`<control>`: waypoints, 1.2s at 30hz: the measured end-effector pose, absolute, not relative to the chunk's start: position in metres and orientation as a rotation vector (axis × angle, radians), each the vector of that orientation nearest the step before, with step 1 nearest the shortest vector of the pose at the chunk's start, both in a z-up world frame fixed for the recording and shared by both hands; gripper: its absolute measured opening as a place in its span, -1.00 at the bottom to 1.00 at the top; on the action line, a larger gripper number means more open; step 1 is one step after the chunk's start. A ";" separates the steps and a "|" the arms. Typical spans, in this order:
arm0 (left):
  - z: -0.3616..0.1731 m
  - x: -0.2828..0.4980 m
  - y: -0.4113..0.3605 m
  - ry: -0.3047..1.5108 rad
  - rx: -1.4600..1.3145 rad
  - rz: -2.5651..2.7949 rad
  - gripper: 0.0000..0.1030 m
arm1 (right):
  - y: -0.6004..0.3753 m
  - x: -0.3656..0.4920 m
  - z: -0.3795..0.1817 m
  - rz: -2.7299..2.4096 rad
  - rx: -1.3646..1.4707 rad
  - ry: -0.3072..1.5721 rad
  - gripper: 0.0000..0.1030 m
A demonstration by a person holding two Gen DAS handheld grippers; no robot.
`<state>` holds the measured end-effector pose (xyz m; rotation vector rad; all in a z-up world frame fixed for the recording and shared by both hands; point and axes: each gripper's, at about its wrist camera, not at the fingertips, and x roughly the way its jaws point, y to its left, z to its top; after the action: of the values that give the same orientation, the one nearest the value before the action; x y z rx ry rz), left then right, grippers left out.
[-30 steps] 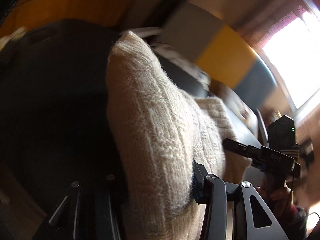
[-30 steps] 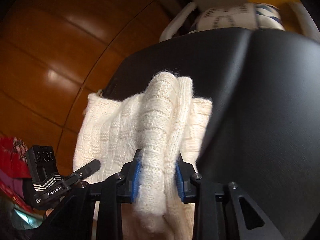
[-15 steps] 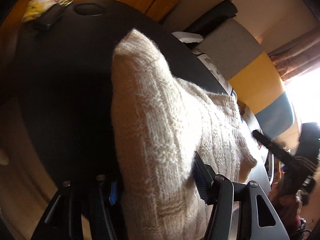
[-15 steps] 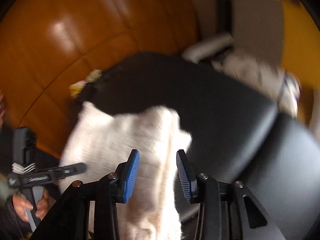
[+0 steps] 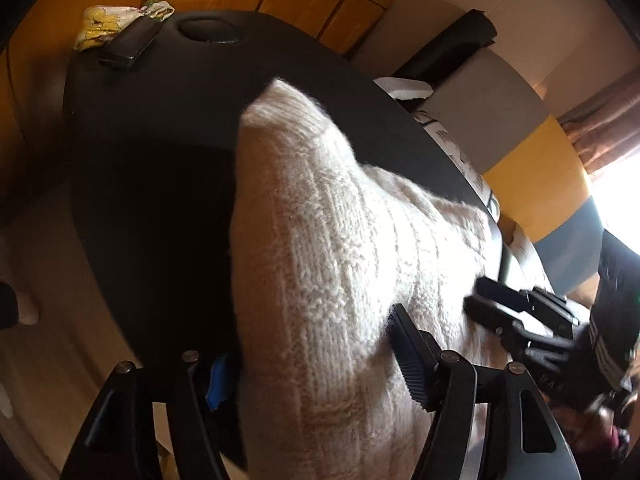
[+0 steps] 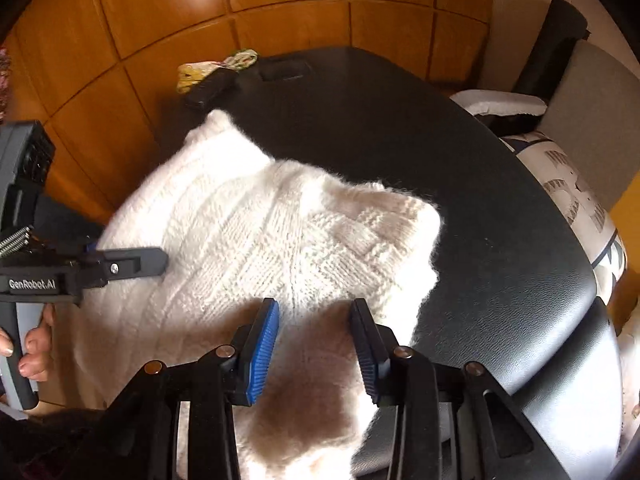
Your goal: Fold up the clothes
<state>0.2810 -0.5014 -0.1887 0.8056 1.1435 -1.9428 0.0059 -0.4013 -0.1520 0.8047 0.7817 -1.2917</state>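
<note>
Cream knit sweater (image 6: 256, 232) on black table (image 6: 500, 240)

Left gripper (image 5: 308, 356) clamped on raised fold at 6 o'clock; right gripper (image 6: 316, 344) jaws apart, empty, above sweater's near edge.

A lived-in room of a home, likely a sitting room.

Warm orange-brown wooden wall panels (image 6: 280, 4) run along the far side, and a black leather-look padded surface (image 6: 500, 248) fills the middle. To the right stands a grey, yellow and blue-grey upholstered seat back (image 5: 516, 136), with brown curtains (image 5: 600, 136) beside a bright window (image 5: 624, 196). A cream knitted garment (image 6: 256, 232) lies spread out.
</note>
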 end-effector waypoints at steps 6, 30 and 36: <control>-0.192 0.277 -0.509 1.258 0.801 -1.910 0.46 | -0.414 -0.002 -0.152 -1.361 0.796 0.817 -0.30; -0.163 0.171 -0.454 0.923 0.811 -1.946 0.57 | -0.390 0.018 -0.164 -1.273 0.812 0.727 -0.29; -0.165 0.194 -0.443 0.832 0.821 -1.877 0.67 | -0.378 0.019 -0.163 -1.360 0.835 0.608 -0.30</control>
<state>0.1940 -0.4429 -0.1646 0.8211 0.8318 -1.8771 0.0189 -0.3785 -0.1627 0.8348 0.6076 -1.3600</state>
